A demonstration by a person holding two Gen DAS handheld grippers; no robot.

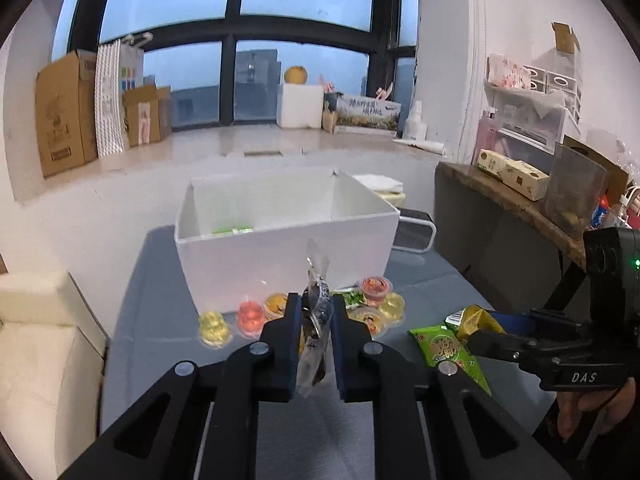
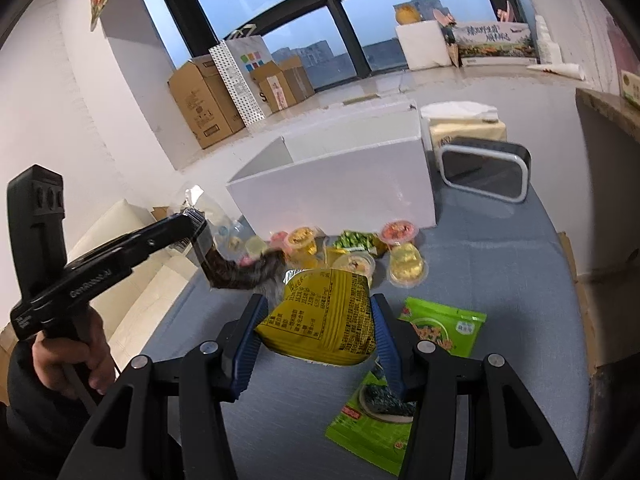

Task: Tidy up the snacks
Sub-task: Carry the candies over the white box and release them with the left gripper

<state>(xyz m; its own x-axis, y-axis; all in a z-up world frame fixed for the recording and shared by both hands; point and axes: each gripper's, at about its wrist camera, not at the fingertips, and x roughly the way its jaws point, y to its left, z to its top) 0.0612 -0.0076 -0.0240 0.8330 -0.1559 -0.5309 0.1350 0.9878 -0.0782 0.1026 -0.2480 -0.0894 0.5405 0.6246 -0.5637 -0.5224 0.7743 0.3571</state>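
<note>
Left tool [image 1: 316, 320] clamped on a clear plastic packet [image 1: 316, 332] with something dark inside; packet held off the surface, in front of the white box [image 1: 280, 248], fingers pinching mid-body. Film looks thin, crinkly, slick; probably light and floppy, so it droops below the pinch. Grip near a sealed end would slip less.

Right tool [image 2: 320, 328] clamped on a yellow bag [image 2: 320, 312], puffy foil-like film with printed text, raised above the surface's near middle. Likely air-filled, light, contents crushable, so squeeze gently across the width.

Jelly cups [image 2: 404, 264], small, round, rigid clear plastic with peel lids, cluster at the box's front wall. Two flat green packets [image 2: 444, 328] lie toward the near right edge of the grey-blue cloth-like surface [image 2: 520, 280]. Box is stiff, matte, open-topped.
</note>
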